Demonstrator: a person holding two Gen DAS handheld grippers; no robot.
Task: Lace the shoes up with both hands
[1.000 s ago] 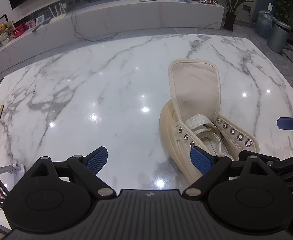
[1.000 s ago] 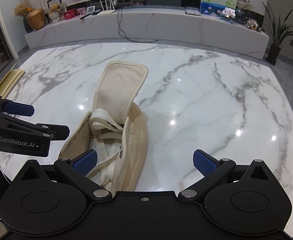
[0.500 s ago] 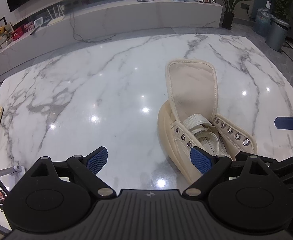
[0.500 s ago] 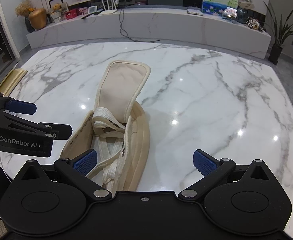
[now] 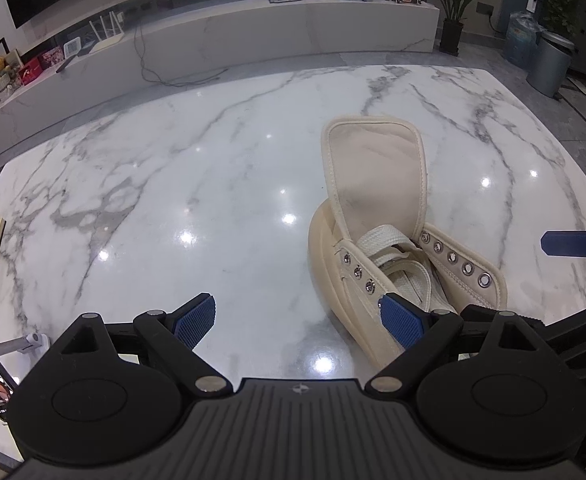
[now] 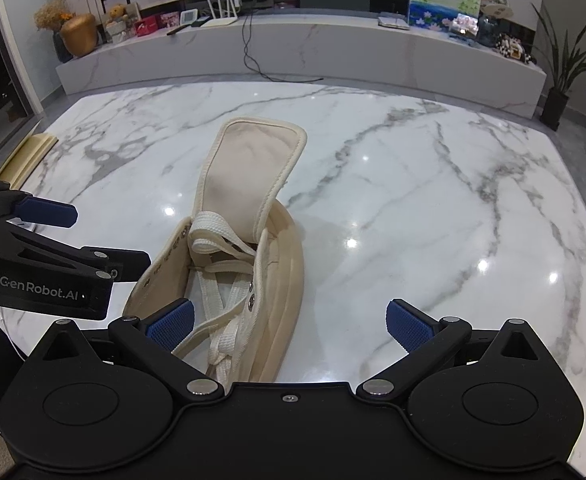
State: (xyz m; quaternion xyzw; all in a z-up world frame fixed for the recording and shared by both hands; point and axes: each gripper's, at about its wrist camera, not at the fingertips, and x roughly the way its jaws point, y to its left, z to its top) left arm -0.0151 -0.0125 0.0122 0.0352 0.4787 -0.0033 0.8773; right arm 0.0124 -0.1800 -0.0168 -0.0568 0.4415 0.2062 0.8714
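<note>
— Both sets of jaws spread wide, gripping nothing. Left gripper and right gripper held low over the marble table.

— And between the fingers?

— Bare marble, mostly. At the left gripper's right fingertip, the near side wall of the cream shoe; at the right gripper's left fingertip, the same shoe's near end, so flanked from both sides. Not possible to tell whether either pad actually touches the canvas.

— Further out?

— Just beyond the pads, the white lace looped loosely across the lowest eyelets, slack ends pooled inside the opening. Past that, the tongue folded forward, away from both jaws.

— Step in hand?

— Probably the approach: picking a lace end, with only the bottom holes threaded and most of the lacing not yet done.

— Next move?

— Likely closing one pair of jaws on a free end, steadying the shoe or the other end with the second pair, then aiming at the next empty eyelet. Careful pinch needed; flat, floppy lace.
</note>
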